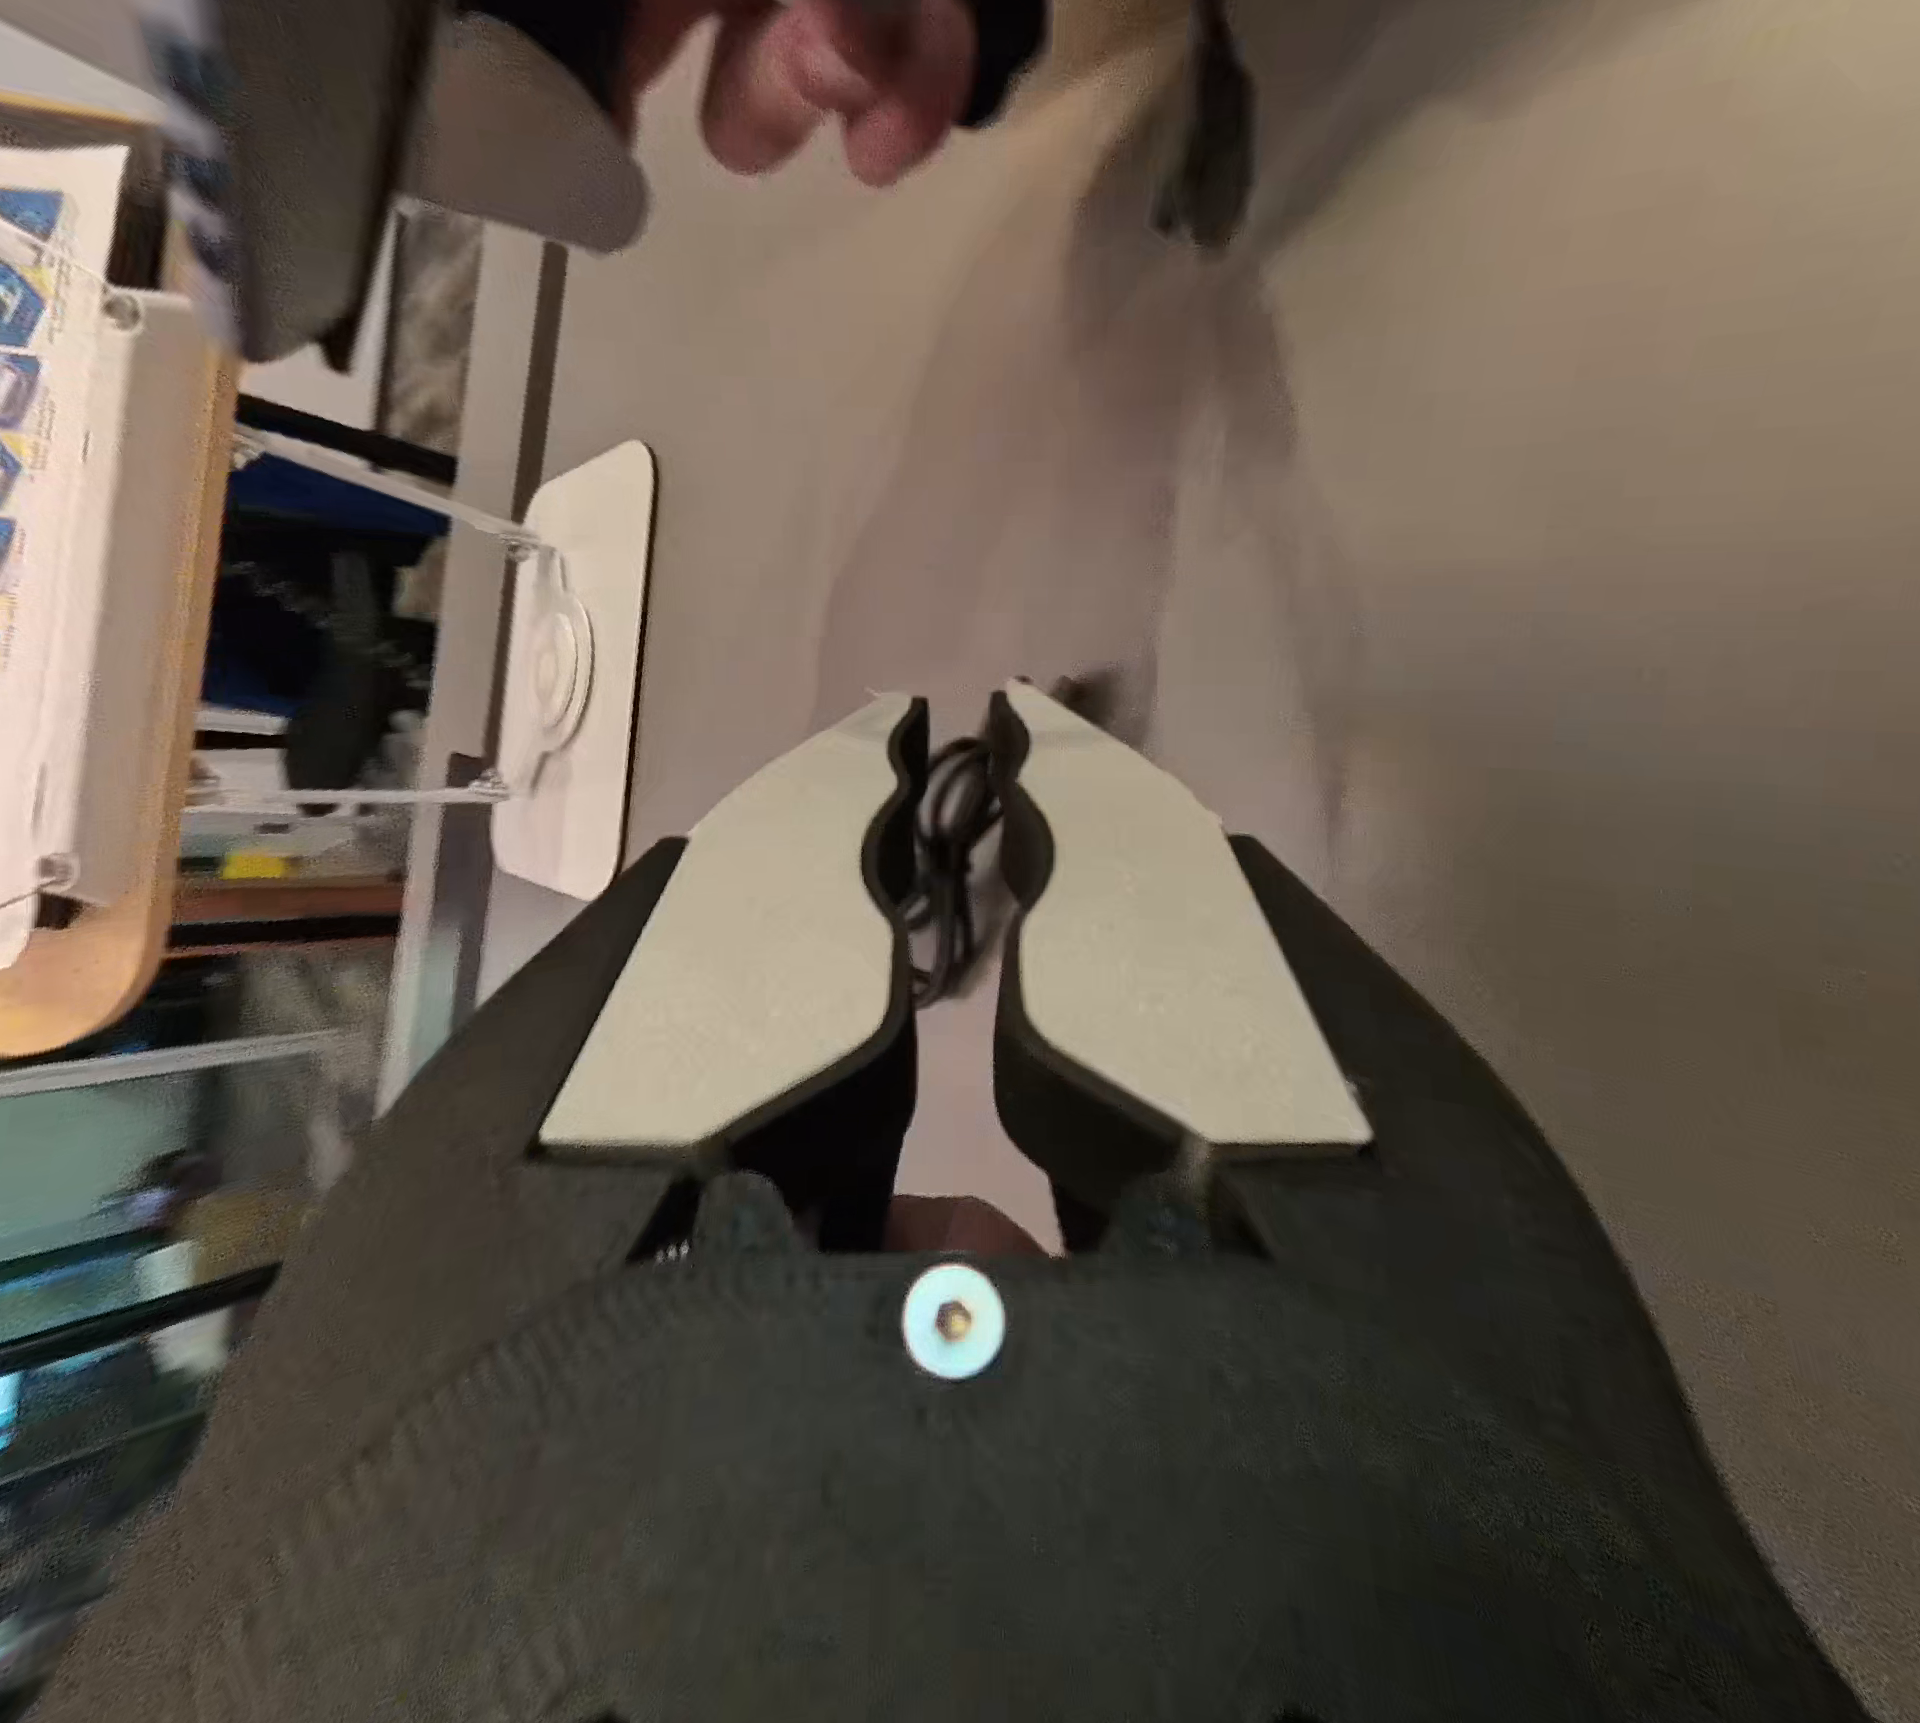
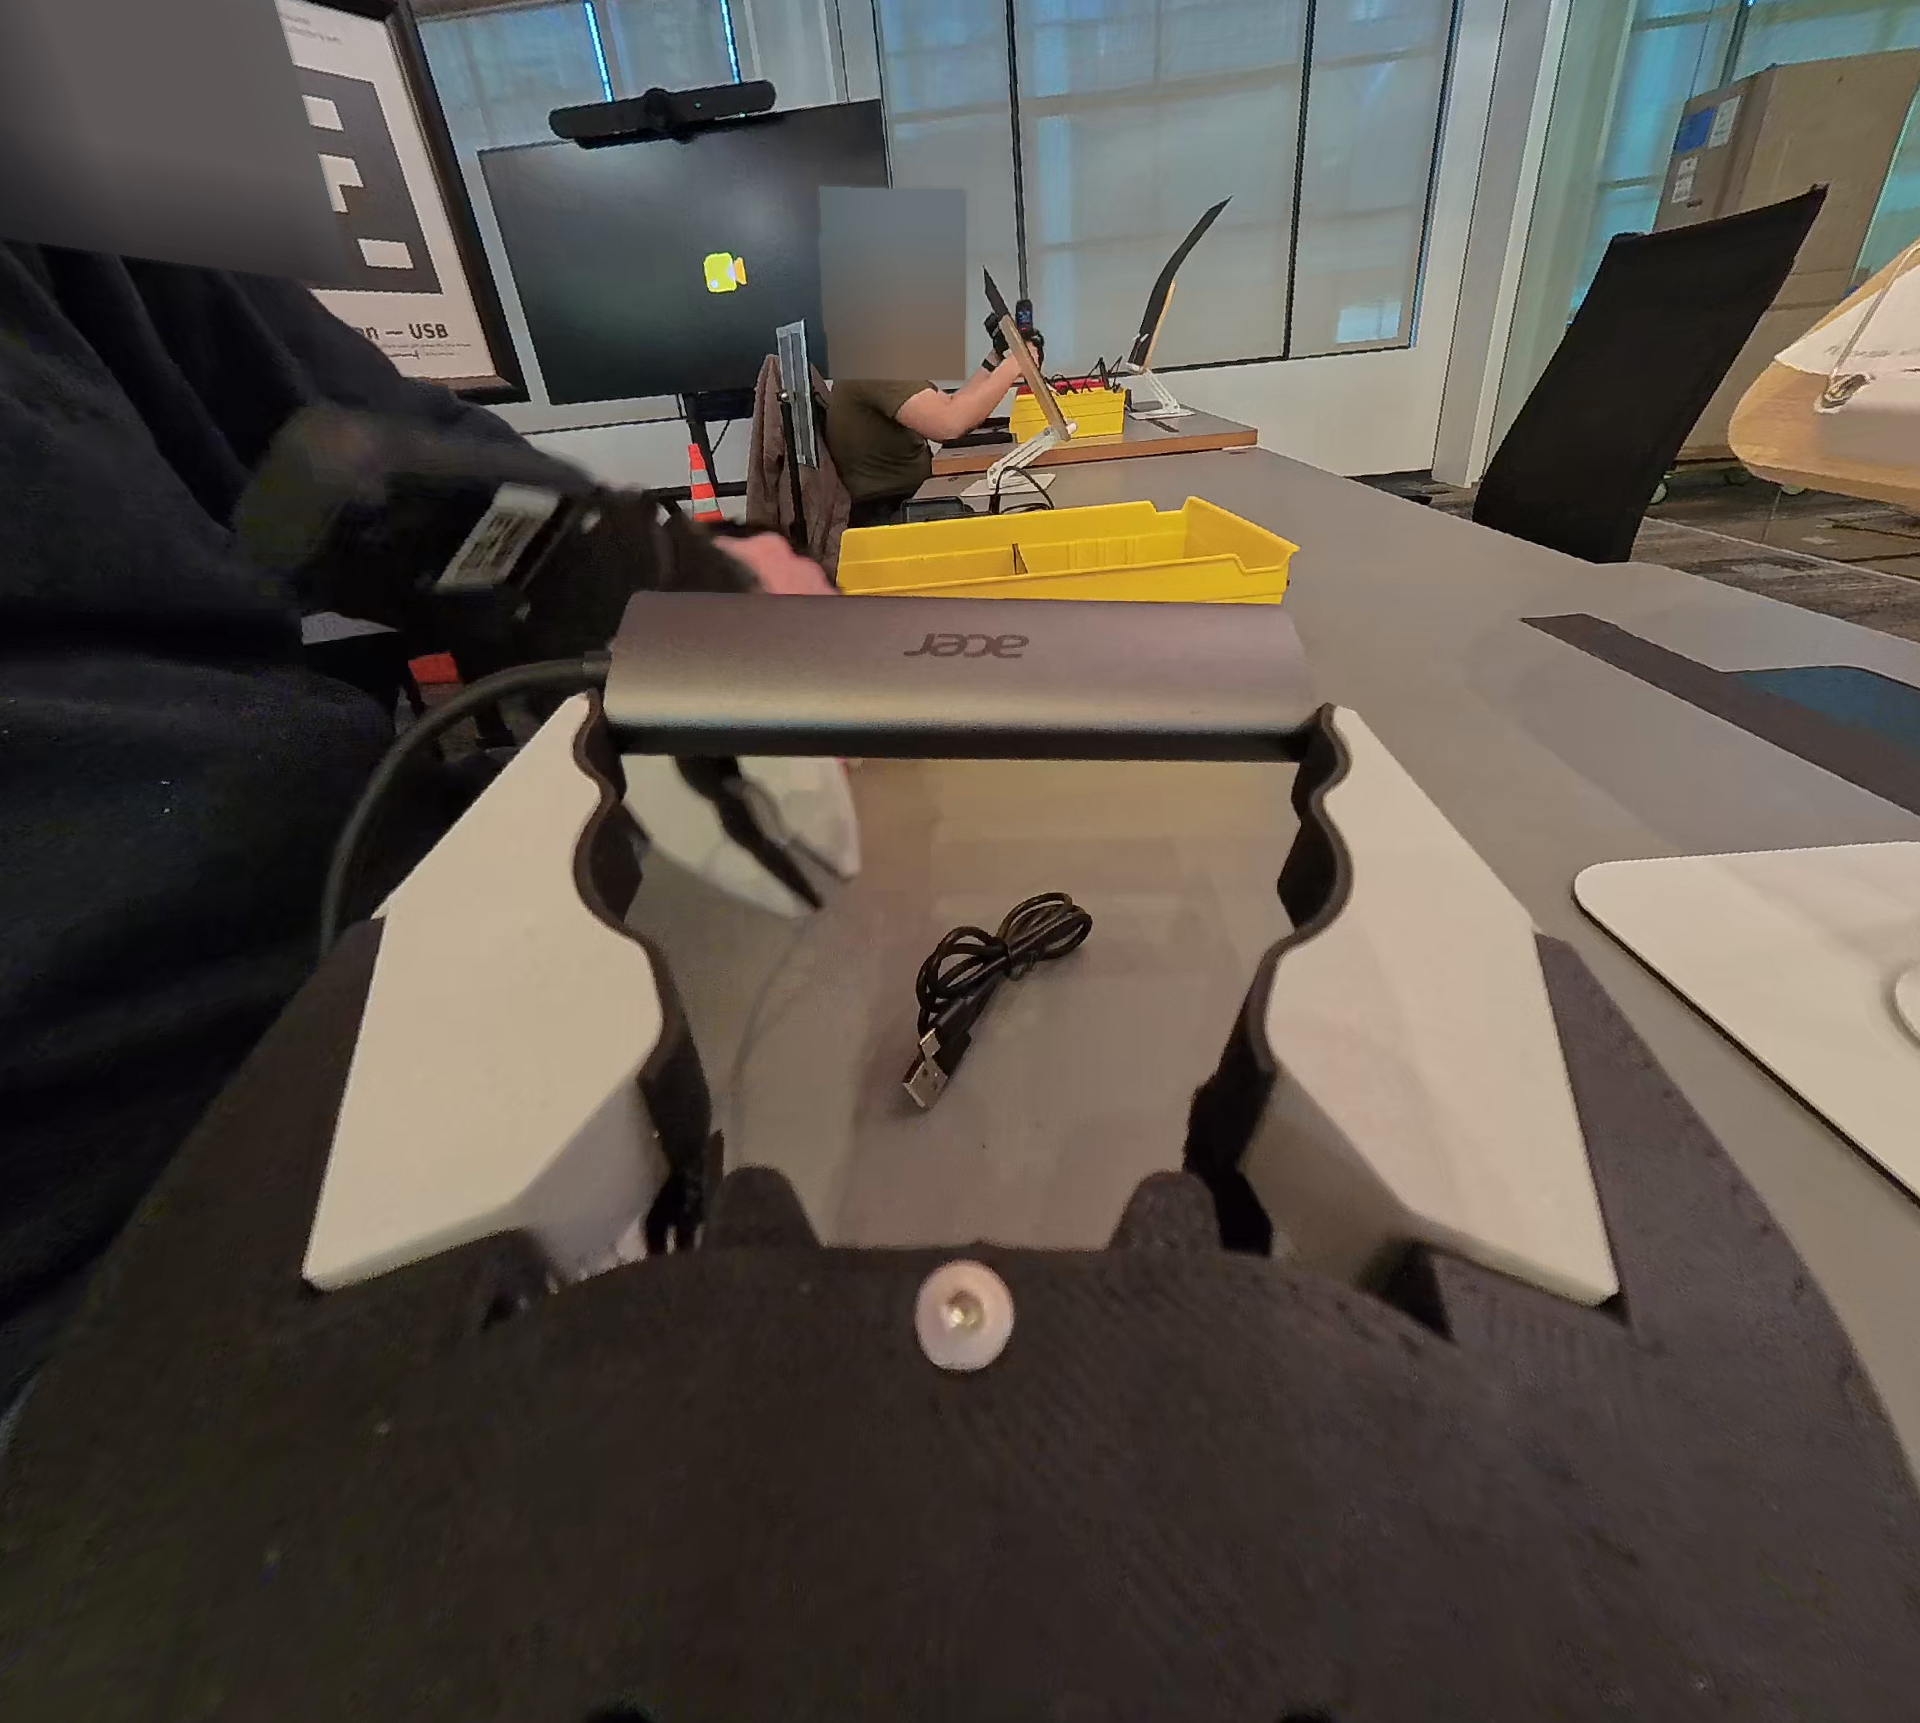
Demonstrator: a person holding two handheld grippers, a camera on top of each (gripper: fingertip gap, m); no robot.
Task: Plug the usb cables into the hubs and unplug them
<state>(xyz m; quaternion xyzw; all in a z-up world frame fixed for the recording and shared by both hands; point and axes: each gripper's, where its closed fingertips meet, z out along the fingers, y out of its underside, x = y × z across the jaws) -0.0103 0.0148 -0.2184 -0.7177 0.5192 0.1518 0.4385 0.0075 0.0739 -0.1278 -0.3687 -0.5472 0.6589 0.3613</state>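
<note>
In the right wrist view, the right gripper [image 2: 956,738] clamps a grey USB hub [image 2: 956,671] crosswise between its fingertips at mid-frame, the hub's dark cord [image 2: 416,759] looping off to the left. Below the hub, a coiled black USB cable [image 2: 987,977] lies on the grey table [image 2: 1455,686], its metal plug nearest the camera. In the left wrist view, the left gripper [image 1: 958,712] has its jaws nearly closed with nothing held; the cable [image 1: 951,842] shows through the narrow gap. A yellow bin [image 2: 1070,556] sits behind the hub.
</note>
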